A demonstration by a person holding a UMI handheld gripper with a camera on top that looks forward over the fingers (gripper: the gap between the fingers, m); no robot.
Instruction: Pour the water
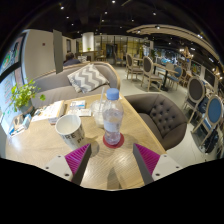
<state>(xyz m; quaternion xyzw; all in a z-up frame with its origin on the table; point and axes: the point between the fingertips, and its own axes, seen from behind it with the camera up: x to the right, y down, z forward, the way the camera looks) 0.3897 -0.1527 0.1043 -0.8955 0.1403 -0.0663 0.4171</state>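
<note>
Two pink-padded fingers of the gripper (110,160) stand spread apart at the bottom of the view, one at about seven o'clock and one at about five o'clock, with nothing pressed between them. The water bottle (113,116) stands upright on the pale wooden desk (45,145) just ahead of the fingers, in line with the gap between them, at about six o'clock from the centre of the scene. It is clear plastic with a blue cap and a light label, and it sits on a small red coaster (114,141). A gap shows on either side between the bottle and the pads, so the gripper is released. Just beside the bottle, at its nine o'clock, is a white cup (70,129) with a dark patterned band, upright on the desk. Farther off at ten o'clock a green potted plant (23,97) stands by the desk's far edge. Beyond the desk, at twelve o'clock, a grey sofa (62,85) carries a zigzag cushion (86,77). A dark tufted armchair (165,112) sits at three o'clock.
</note>
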